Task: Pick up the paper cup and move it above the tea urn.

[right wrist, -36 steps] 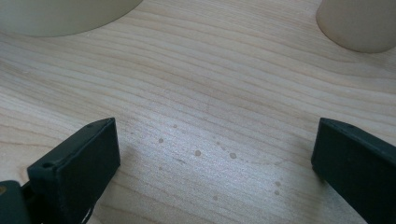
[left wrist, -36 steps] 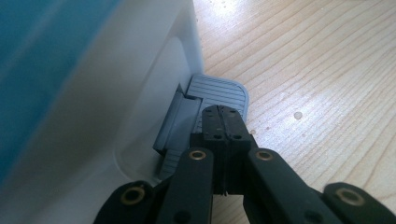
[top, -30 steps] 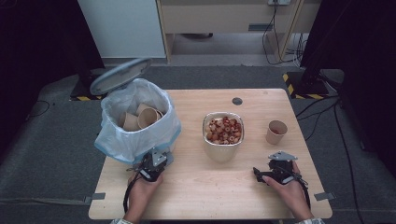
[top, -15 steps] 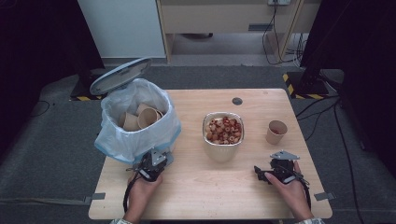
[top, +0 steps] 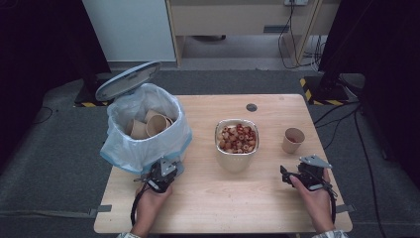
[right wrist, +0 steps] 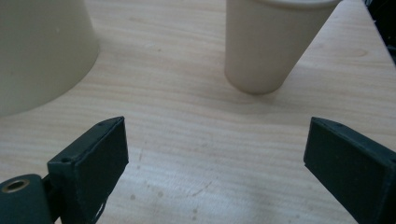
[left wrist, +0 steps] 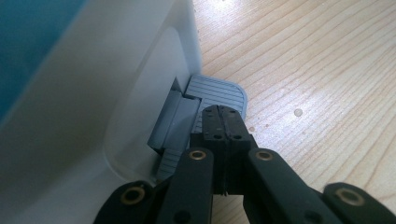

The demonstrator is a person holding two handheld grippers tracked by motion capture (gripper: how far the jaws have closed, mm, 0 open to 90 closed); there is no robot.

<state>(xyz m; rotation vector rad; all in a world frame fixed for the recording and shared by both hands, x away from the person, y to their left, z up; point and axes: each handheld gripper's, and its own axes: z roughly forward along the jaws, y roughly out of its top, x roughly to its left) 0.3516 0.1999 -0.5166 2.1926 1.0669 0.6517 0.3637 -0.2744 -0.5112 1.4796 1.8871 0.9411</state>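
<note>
A white pedal bin [top: 143, 130] lined with a plastic bag stands at the table's left, its lid [top: 128, 79] raised, with several paper cups inside. My left gripper [top: 166, 167] is shut, its tips [left wrist: 223, 112] resting on the bin's grey pedal [left wrist: 218, 89]. A metal bowl [top: 236, 145] of ring-shaped cereal sits mid-table. To its right stands a paper cup [top: 293, 140]. My right gripper [top: 300, 169] is open just short of the cup [right wrist: 271, 42]. Its jaws [right wrist: 217, 154] have just been closing a little, with only bare wood between them.
The bowl's pale wall [right wrist: 37, 46] is to the left of the right gripper's jaws. A small dark disc [top: 251, 107] is set in the wooden table [top: 223, 198] near its far edge. Cables lie on the floor at the right.
My right hand has lifted slightly and edged toward the cup, its jaws a bit narrower. The left hand has stayed on the pedal and the lid stays up.
</note>
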